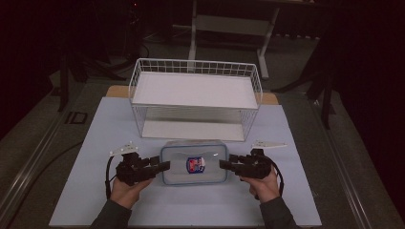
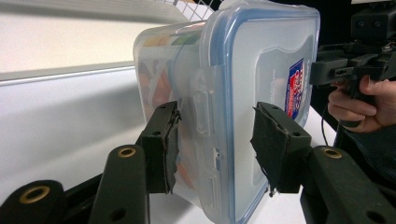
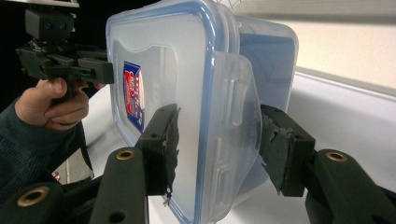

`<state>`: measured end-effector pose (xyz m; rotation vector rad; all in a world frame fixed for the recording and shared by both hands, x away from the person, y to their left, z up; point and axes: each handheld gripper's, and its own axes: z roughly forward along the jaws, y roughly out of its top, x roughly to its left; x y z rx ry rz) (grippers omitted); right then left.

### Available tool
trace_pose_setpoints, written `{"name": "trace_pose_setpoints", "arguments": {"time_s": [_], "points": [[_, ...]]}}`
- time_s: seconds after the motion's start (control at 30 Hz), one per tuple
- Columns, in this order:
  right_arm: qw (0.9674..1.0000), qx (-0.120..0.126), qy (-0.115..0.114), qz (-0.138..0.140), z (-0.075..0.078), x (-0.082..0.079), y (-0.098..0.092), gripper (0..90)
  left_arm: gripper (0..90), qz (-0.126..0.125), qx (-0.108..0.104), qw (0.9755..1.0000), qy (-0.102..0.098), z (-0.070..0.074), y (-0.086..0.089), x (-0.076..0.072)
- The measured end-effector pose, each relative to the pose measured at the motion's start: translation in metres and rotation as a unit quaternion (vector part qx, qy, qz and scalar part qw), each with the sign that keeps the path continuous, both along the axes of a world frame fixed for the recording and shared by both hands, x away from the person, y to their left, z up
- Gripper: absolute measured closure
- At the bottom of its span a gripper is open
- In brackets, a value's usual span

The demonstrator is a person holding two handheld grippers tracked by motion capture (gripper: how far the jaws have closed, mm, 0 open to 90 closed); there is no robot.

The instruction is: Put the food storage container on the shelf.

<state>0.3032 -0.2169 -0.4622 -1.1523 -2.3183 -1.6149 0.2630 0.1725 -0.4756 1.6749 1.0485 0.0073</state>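
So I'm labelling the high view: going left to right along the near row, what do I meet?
Left gripper → lidded plastic container → right gripper.

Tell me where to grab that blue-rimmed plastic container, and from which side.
Grip the plastic container at its two short ends, one gripper coming in level from each side. The lid's clip flaps sit there and give the pads an edge to pinch top to bottom. The left gripper and right gripper already straddle those ends. The long sides look too wide for the jaws.
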Motion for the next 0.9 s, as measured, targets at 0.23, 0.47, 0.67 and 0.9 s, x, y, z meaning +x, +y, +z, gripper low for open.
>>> {"name": "trace_pose_setpoints", "arguments": {"time_s": [0.23,0.47,0.67,0.9], "points": [[0.9999,0.006,-0.015,-0.002,0.007,-0.001,-0.001,49.7,51.6,0.0,0.0,0.9999,-0.01,0.006,0.0,0.0],[0.9996,0.01,-0.026,-0.003,0.014,-0.004,-0.002,50.0,51.6,-0.003,-0.003,0.9999,-0.015,0.013,0.0,-0.002],[0.9992,0.016,-0.037,-0.005,0.022,-0.007,-0.003,50.5,51.6,-0.004,-0.008,0.9997,-0.021,0.019,0.0,-0.002],[0.9987,0.02,-0.046,-0.008,0.03,-0.01,-0.004,50.9,51.7,-0.008,-0.01,0.9996,-0.026,0.026,0.001,-0.001]]}}
